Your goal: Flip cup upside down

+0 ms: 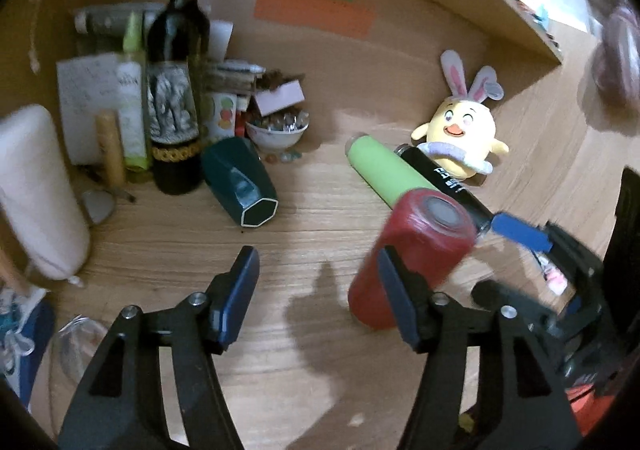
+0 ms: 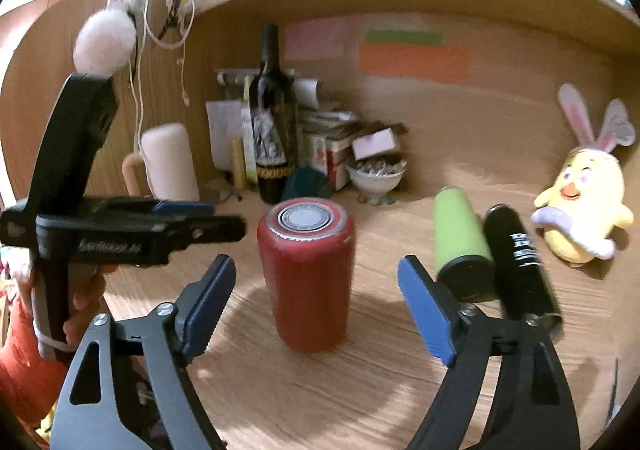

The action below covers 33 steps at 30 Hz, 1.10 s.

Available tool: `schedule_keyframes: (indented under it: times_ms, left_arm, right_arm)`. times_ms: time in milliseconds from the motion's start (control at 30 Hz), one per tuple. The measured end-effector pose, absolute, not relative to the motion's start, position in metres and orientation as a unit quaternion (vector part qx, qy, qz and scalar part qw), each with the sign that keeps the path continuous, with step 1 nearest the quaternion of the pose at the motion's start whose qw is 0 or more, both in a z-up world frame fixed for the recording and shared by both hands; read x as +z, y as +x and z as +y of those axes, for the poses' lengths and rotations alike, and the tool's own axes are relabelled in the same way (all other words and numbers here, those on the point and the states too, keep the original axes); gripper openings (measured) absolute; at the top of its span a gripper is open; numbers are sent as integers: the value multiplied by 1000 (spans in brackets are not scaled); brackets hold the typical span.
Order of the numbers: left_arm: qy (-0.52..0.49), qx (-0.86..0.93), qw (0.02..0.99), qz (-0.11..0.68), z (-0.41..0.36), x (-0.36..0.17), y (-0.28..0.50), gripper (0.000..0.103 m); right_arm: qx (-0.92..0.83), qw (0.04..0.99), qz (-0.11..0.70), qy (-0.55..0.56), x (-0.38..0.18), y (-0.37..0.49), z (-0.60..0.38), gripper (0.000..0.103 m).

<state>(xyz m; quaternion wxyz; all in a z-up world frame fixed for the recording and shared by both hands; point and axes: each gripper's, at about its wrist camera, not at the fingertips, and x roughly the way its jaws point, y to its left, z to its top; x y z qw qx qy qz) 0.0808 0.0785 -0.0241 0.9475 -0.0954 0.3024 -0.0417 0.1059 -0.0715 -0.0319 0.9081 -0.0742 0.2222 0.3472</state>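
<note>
Red cup [image 2: 306,278]: stands on the wooden desk [image 2: 320,390] with its base up, a grey disc ringed in silver showing on top; its mouth is down against the wood.
Right gripper [image 2: 316,306]: jaws spread wide, blue pads [image 2: 206,310] on either side of the cup and apart from it; the cup sits between the fingertips and a little beyond them, untouched.
Left gripper [image 1: 320,290]: jaws also wide and holding nothing; in the left wrist view the red cup [image 1: 412,258] lies just beyond and outside its right-hand finger, which overlaps the cup's lower side. Contact cannot be told.
Left gripper seen from the right wrist [image 2: 192,221]: reaches in from the left, turned sideways, its tips just beside the cup's upper rim but clear of it.
Green cylinder [image 2: 464,246]: lies on its side to the right of the cup, touching a black cylinder [image 2: 520,262] beside it.
Plush chick [image 2: 584,205]: yellow, with rabbit ears, near the right wall.
Dark green cup [image 1: 240,181]: lies tipped over in front of the wine bottle [image 1: 176,89].
Bowl [image 1: 276,133]: white, filled with small shiny pieces, near the back clutter.
</note>
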Motion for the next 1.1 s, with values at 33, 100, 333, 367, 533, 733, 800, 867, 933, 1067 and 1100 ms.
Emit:
schedule_keyframes:
  times_ms: [33,100,333,367,533,733,800,867,933,1067,1100]
  left_arm:
    - [-88,-40,951,295,74,-21,73,67]
    - [-75,-35,956,282,64,-16,60,72]
    - [-37,-11,973,227,31,2,9,96]
    - [-32,-8,975,221,26,4,3,99]
    - [-25,-3,978,205,9,10,-21,101]
    - [-22,5,981,191,-1,13,-40,103]
    - [-25,-1,981,193,-3,13,-43,103]
    - [-23,0,981,193,-6,13,-45,103]
    - [-19,2,981,191,-9,13,-47,103]
    - [-16,3,982,188,-12,13,-50,103]
    - [-14,5,982,187,-12,13,-50,103]
  right_arm:
    - [345,910,219,-72,-29,103,-75,82]
    - [339,914,210,-67,-22,95,-85,85]
    - [325,927,181,-56,-4,64,-114,94]
    - [322,929,175,-53,-2,57,-120,99]
    - [312,935,160,-44,4,34,-135,103]
    - [308,937,161,-25,2,16,-148,103]
    - [308,937,162,-21,1,12,-151,103]
    - [305,939,160,-19,1,7,-154,103]
    - [304,939,159,-16,0,5,-156,103]
    - [305,939,160,-15,-1,4,-158,103]
    - [305,939,160,-15,-1,4,-158,103]
